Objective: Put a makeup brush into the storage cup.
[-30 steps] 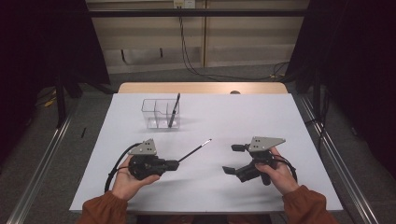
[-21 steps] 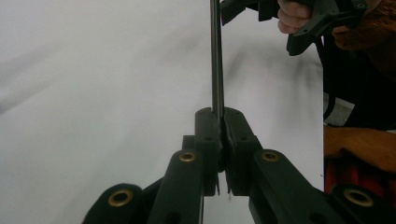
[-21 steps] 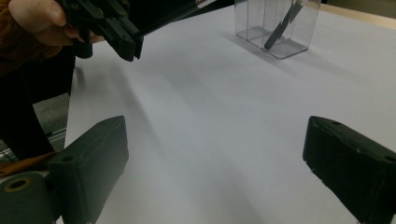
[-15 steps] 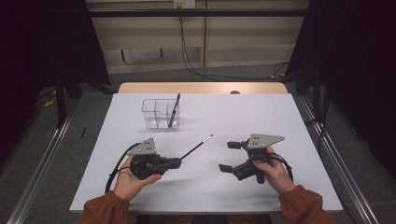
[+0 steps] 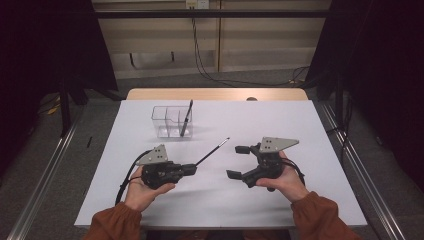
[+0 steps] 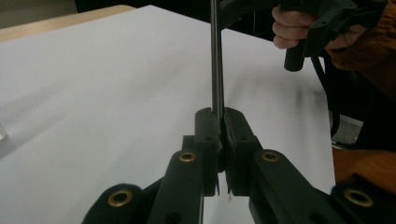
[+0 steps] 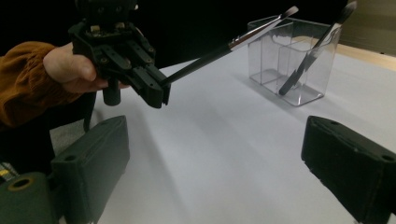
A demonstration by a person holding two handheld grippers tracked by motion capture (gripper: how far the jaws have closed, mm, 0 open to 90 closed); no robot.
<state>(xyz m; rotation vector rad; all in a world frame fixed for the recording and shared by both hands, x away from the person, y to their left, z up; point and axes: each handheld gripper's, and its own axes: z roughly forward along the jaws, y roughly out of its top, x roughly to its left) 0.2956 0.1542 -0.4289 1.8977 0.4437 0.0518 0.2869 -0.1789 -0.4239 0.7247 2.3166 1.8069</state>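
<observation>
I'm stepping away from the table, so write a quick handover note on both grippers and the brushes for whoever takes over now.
Left gripper: jaws shut on a thin brush by its handle end, bristle tip raised toward the table's middle.
Right gripper: jaws open, empty, held beside that brush.
Clear organizer: toward the back left of the white table, with one brush already leaning in a compartment.
Left to do, likely: put the held brush into the organizer.

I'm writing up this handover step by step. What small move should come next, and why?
Probably bring the open right gripper toward the free end of the brush and close on it. The left gripper is shut on the handle end, holding the brush off the table, while a second brush already stands in the clear holder.
</observation>
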